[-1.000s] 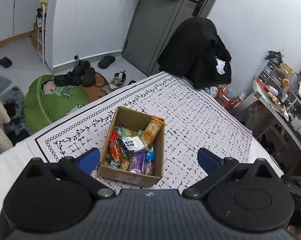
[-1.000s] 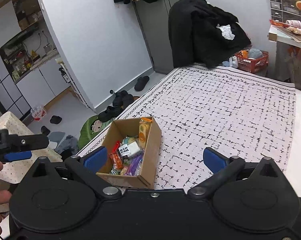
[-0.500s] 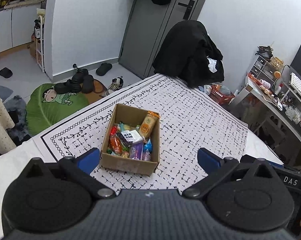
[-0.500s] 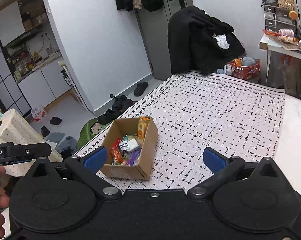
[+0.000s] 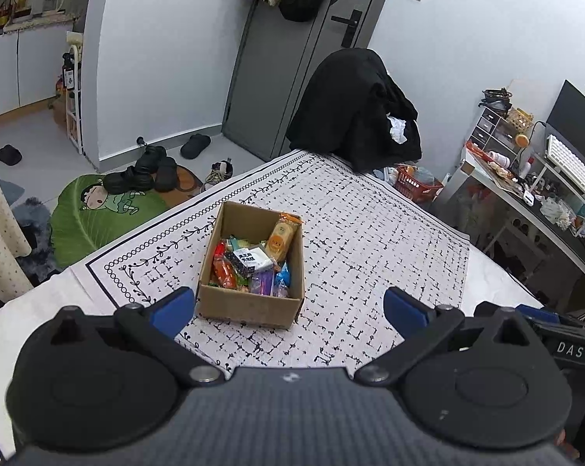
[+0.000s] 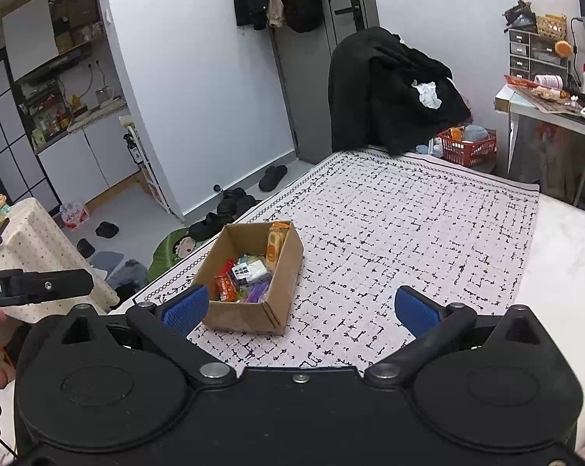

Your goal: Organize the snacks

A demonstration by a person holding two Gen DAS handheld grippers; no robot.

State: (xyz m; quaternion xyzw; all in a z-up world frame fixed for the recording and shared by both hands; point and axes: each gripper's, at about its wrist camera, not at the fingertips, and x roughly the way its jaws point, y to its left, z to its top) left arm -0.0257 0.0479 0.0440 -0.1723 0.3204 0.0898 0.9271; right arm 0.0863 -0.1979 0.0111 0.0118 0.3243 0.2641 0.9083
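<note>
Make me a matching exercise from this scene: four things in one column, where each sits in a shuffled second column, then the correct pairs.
Things:
1. cardboard box
2. black coat
3. orange biscuit pack
4. red basket

Places:
A. on the floor past the far edge of the cloth
B. draped over a chair
C. on the patterned cloth
D. leaning against the box's inside wall

Pairs: 1-C, 2-B, 3-D, 4-A

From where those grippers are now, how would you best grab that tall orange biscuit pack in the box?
Probably from above, by its top end. The orange biscuit pack stands tilted against the cardboard box wall, its upper end poking above the rim, clear of the other snacks. The open right gripper could pinch its flat faces there.
</note>
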